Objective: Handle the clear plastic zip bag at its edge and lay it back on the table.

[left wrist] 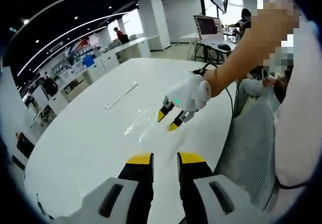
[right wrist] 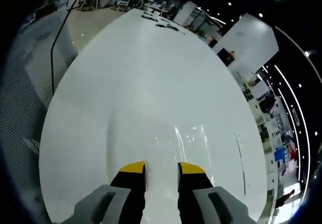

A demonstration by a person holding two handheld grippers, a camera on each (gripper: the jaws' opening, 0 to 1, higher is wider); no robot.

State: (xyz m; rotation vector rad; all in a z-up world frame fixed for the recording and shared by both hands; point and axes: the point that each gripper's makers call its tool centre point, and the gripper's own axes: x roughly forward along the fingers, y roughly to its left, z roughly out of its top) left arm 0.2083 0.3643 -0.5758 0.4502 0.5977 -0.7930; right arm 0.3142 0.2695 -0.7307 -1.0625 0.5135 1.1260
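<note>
The clear plastic zip bag lies flat on the white table, showing mostly as glossy streaks. My left gripper hovers open just short of it, with nothing between its yellow-tipped jaws. A white-gloved hand holds my right gripper, which points down at the bag's right edge with its jaws apart. In the right gripper view the bag is a faint outline with shiny creases just ahead of the open right gripper.
A thin pale strip lies further along the table. A grey mesh chair stands at the table's side, and it also appears in the right gripper view. Desks with a monitor stand beyond.
</note>
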